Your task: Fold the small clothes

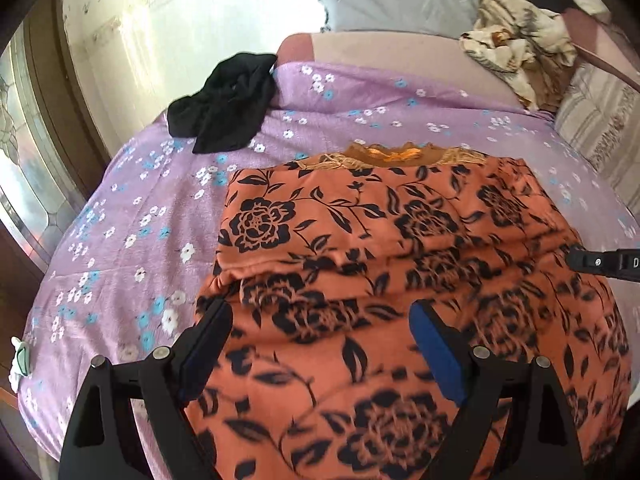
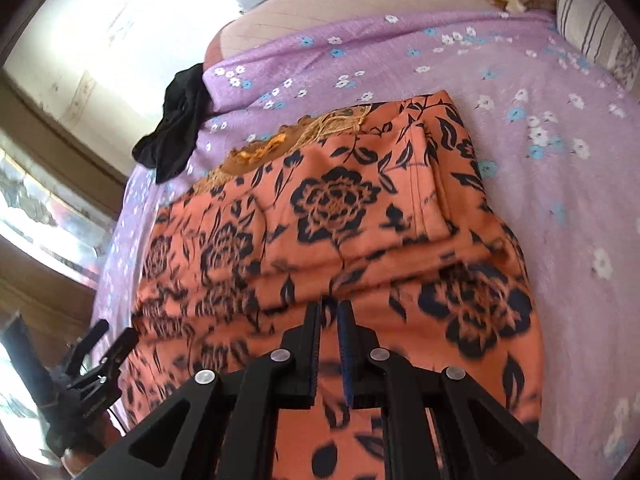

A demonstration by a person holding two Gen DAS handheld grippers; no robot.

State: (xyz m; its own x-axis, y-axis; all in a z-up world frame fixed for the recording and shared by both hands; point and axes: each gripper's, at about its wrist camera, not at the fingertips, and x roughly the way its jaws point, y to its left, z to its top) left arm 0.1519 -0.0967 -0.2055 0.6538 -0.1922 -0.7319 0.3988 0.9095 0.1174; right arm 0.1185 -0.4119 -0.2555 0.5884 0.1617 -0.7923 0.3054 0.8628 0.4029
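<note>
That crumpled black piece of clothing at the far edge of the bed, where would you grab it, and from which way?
Probably from above, pinching a raised ridge of the crumpled black garment. It lies bunched on the purple flowered bedsheet with no flat hem showing, so a standing fold offers two fingers the most to close on.

bed in lilac floral sheet (image 1: 360, 92), sunlit cream wall (image 1: 180, 12), patterned glass window (image 1: 24, 184)
</note>
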